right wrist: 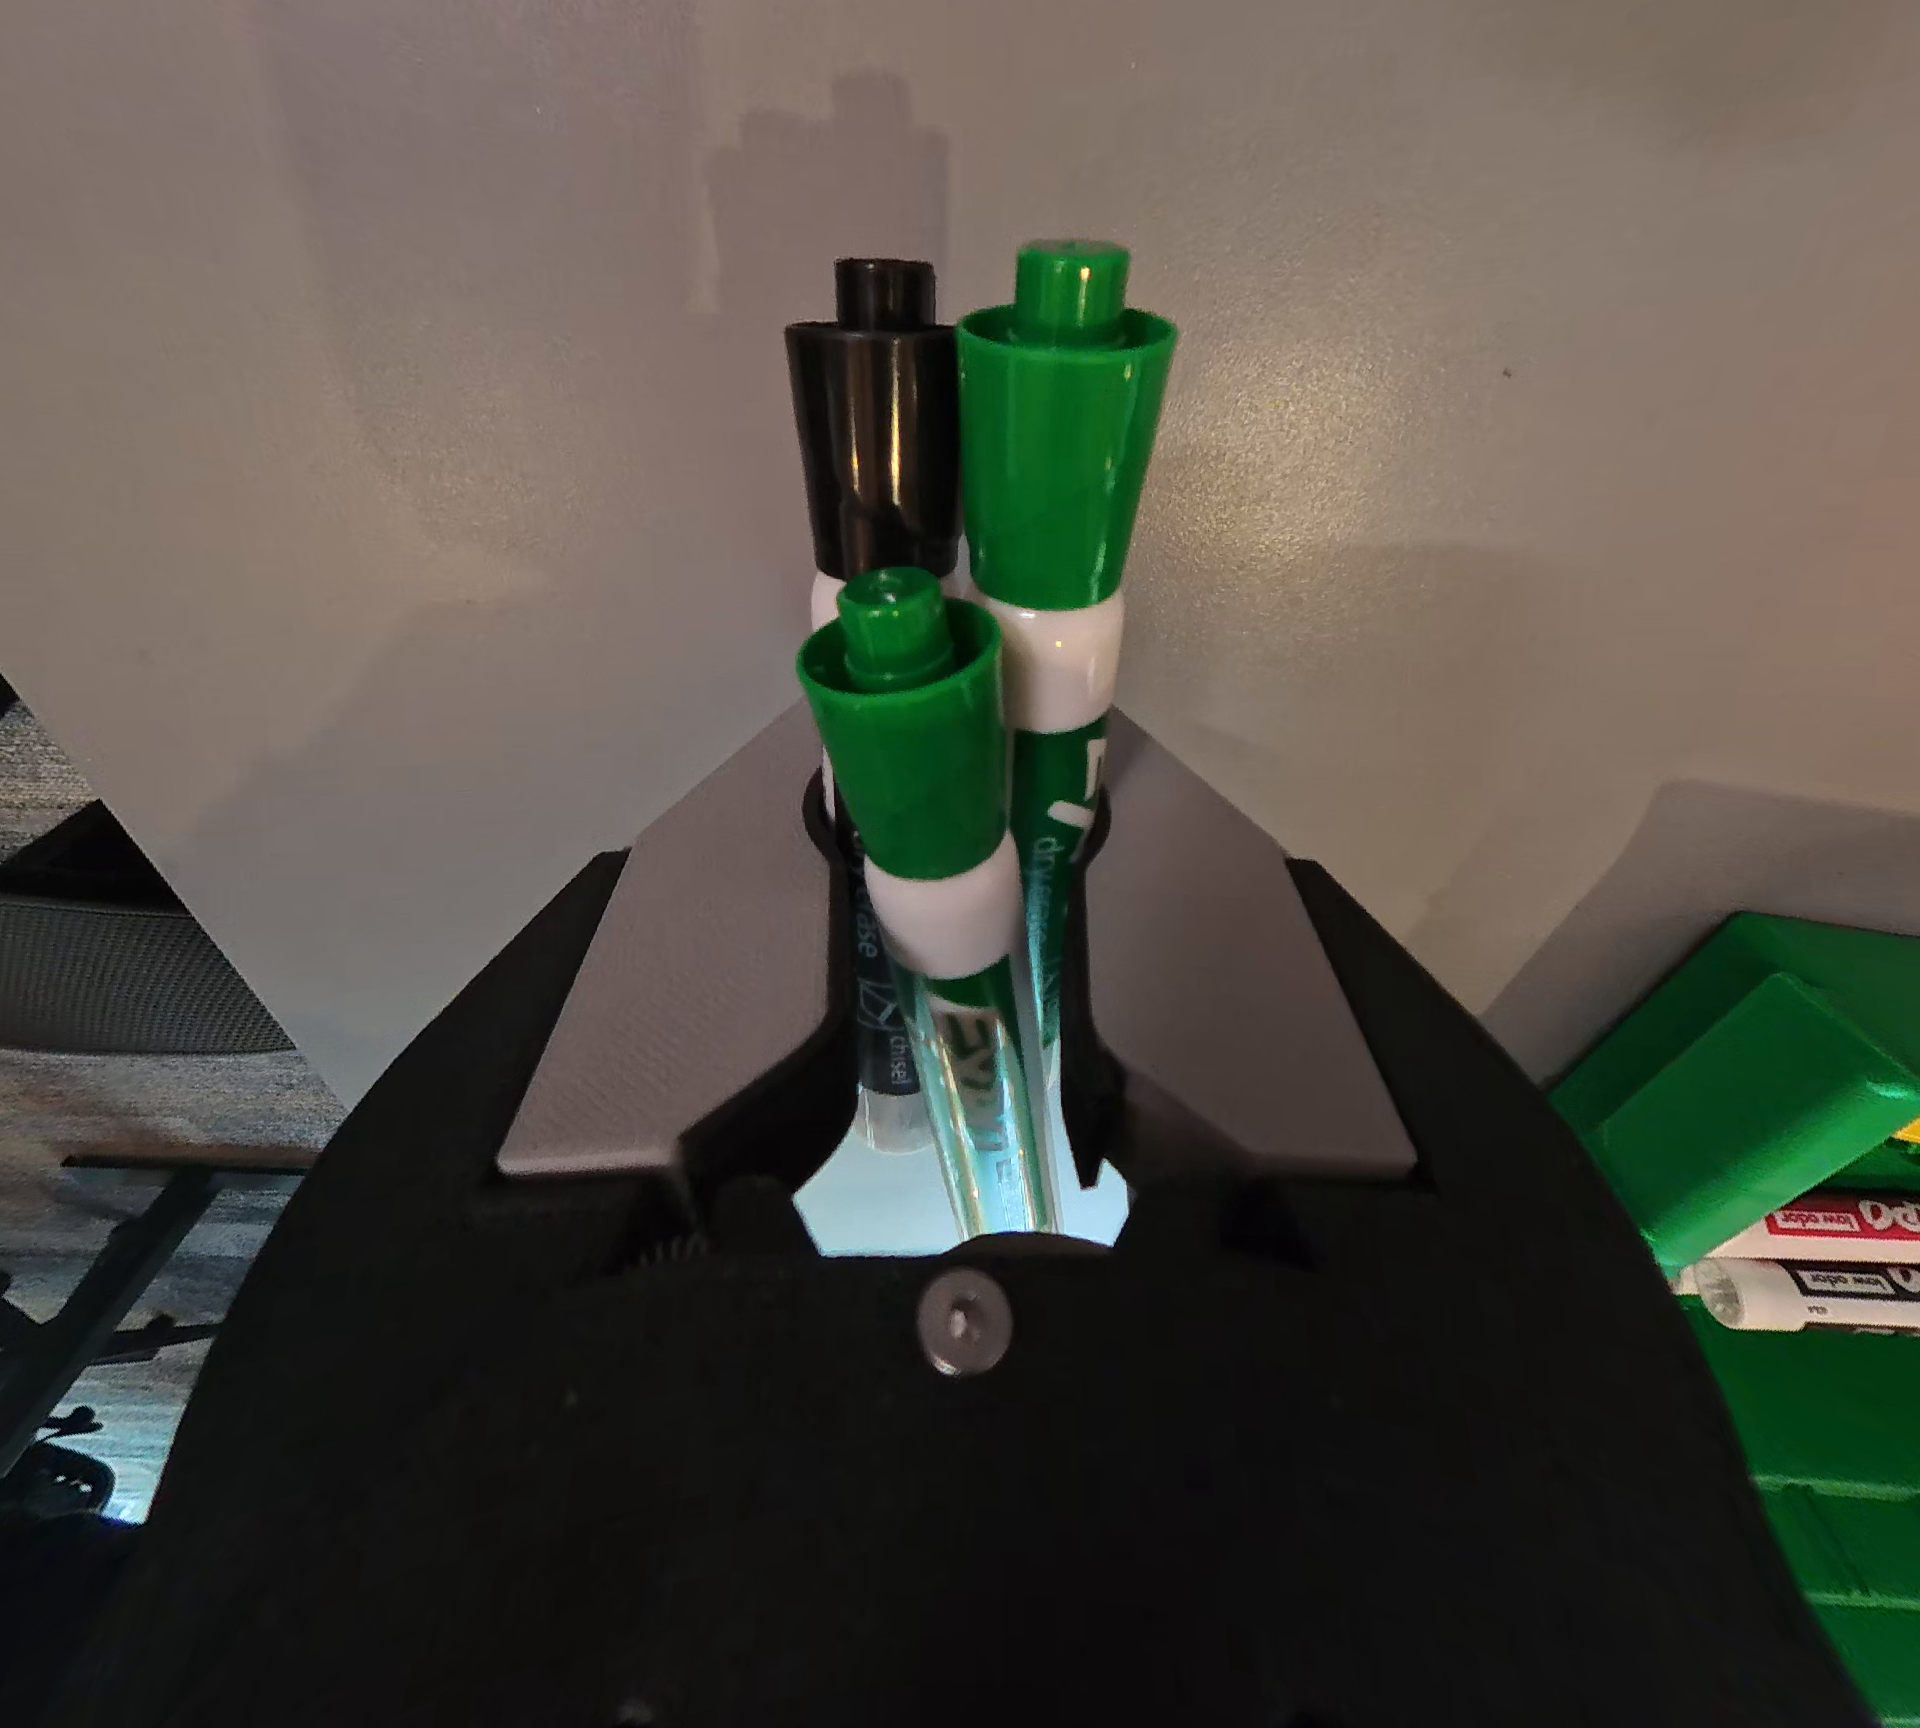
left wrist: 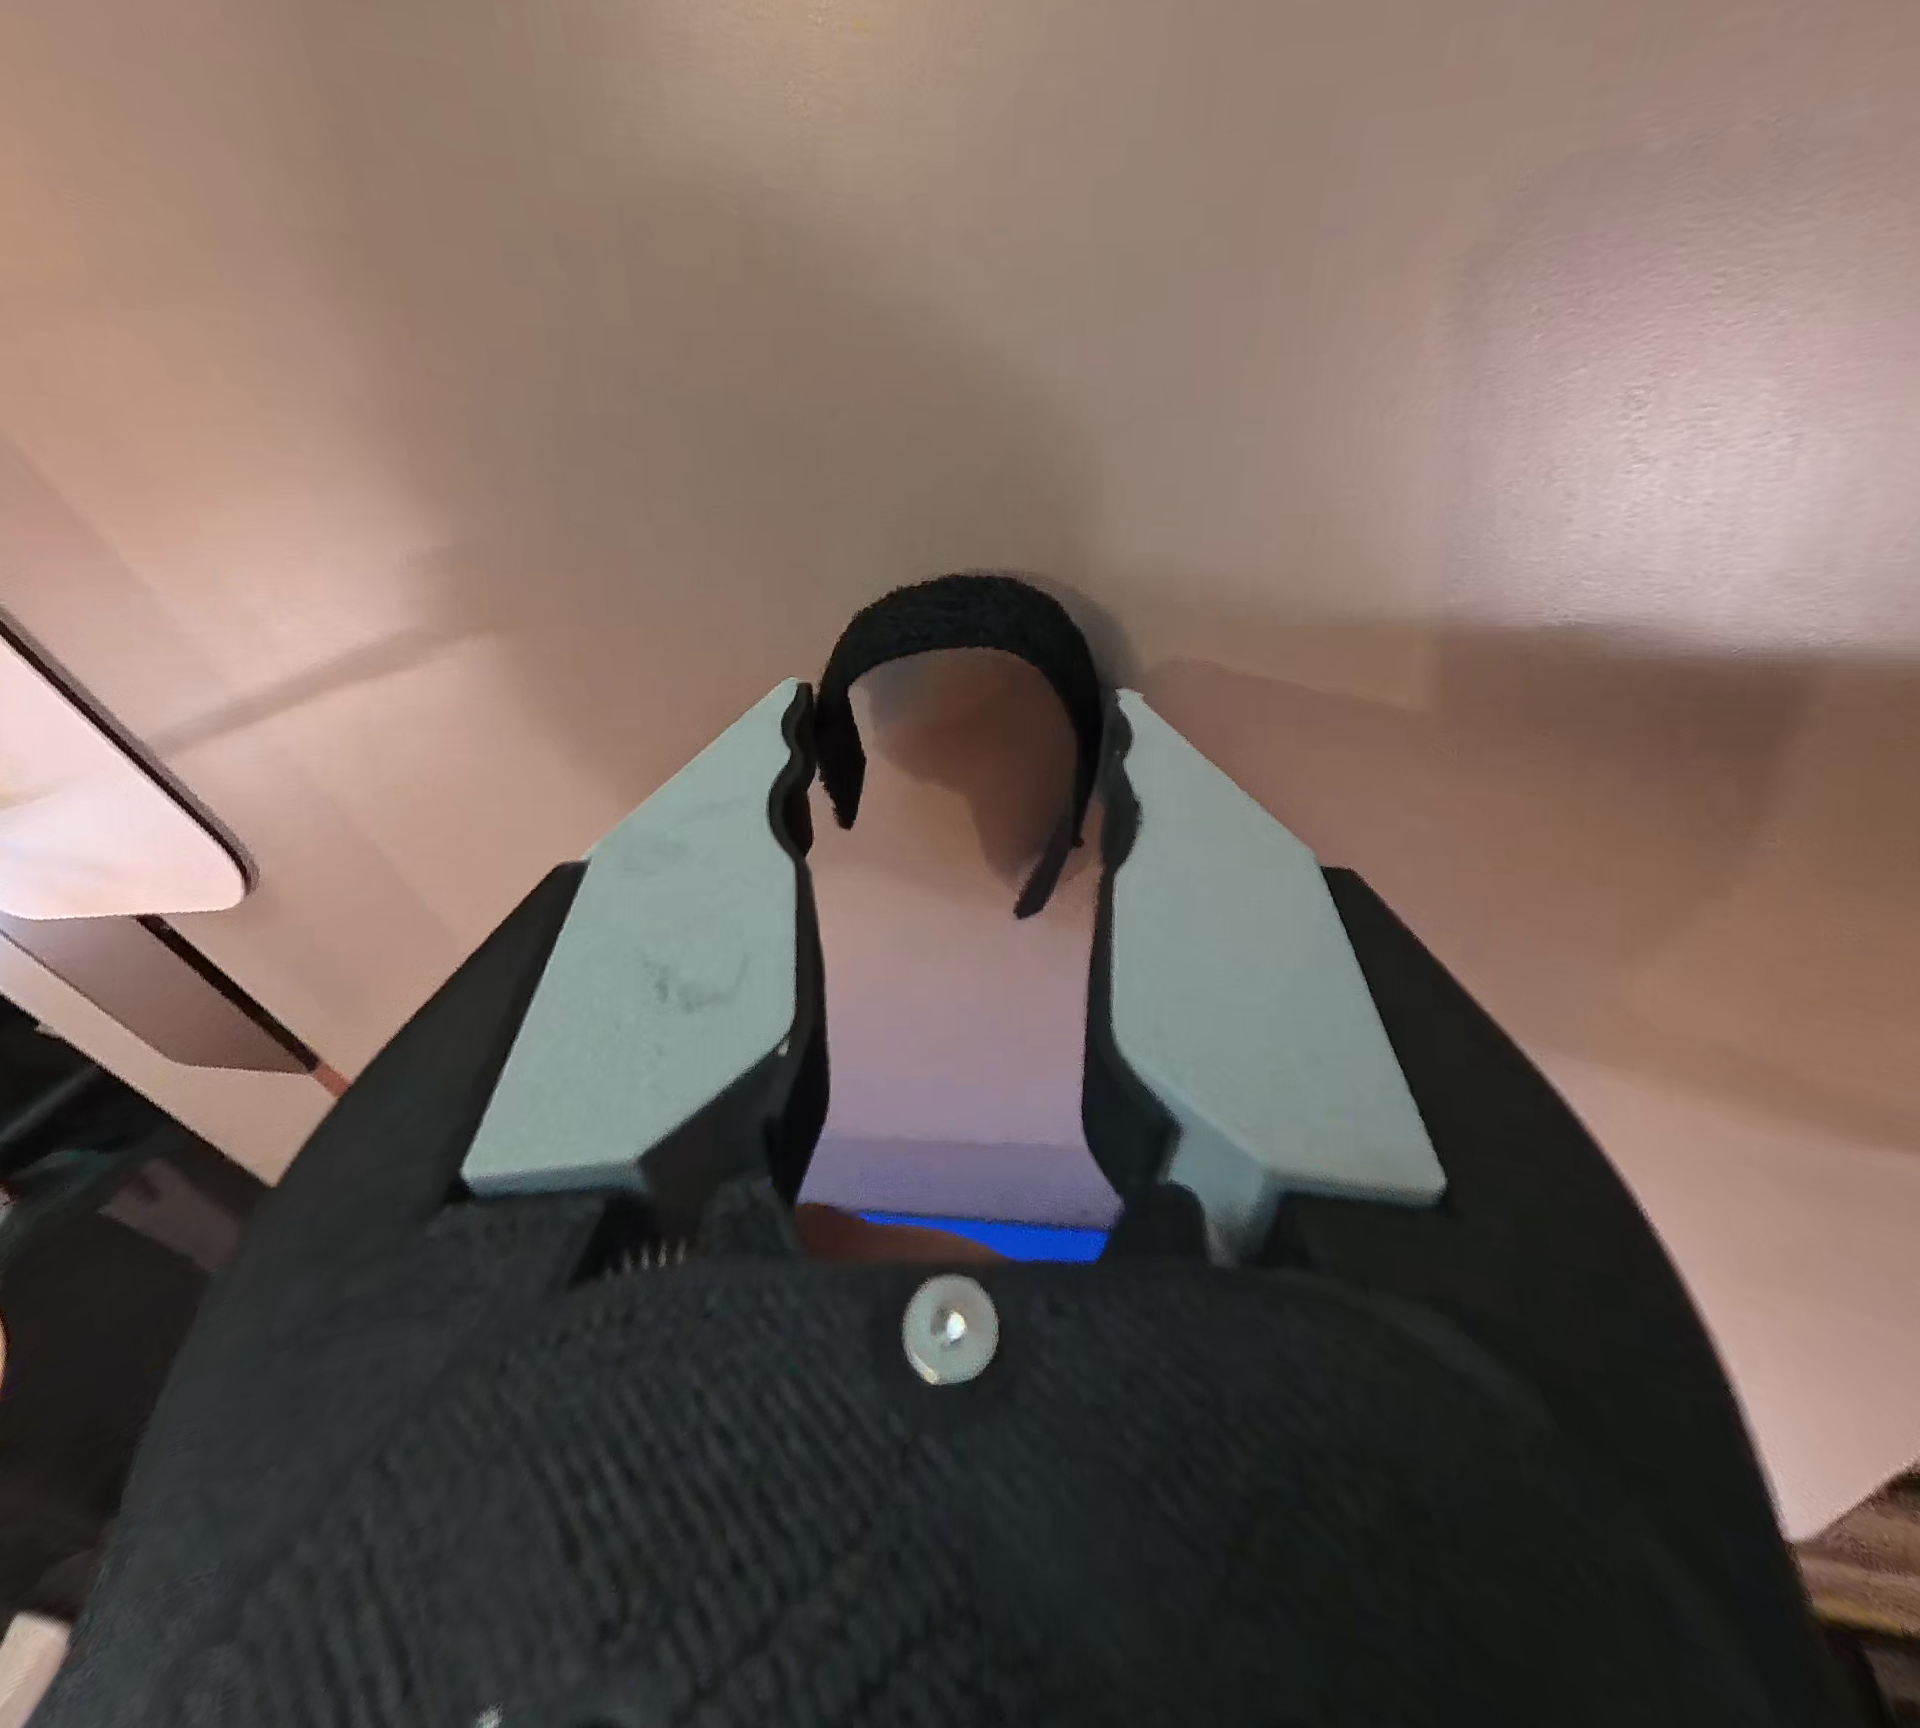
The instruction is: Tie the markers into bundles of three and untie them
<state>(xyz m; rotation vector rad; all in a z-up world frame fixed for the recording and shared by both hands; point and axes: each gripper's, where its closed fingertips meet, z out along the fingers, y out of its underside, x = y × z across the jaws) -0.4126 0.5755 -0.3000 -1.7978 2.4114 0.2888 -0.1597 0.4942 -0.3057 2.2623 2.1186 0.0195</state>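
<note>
In the left wrist view my left gripper point(left wrist: 961, 712) has its pads pressed on the two ends of a black hook-and-loop strap point(left wrist: 956, 613). The strap bows into an arch between the fingertips, just over the pale table point(left wrist: 935, 224). In the right wrist view my right gripper point(right wrist: 958, 805) is shut on three markers that stand together between its fingers. They are a black-capped marker point(right wrist: 883, 442) at the back left, a green-capped marker point(right wrist: 1060, 473) at the back right and a second green-capped marker point(right wrist: 914, 764) in front. No strap shows around them.
A green box point(right wrist: 1766, 1107) holding more markers point(right wrist: 1829, 1263) lies at the lower right of the right wrist view. A pale rounded board point(left wrist: 104, 826) and the table's edge are at the left of the left wrist view. The gap from one gripper's tips to the other's is roughly 25 cm.
</note>
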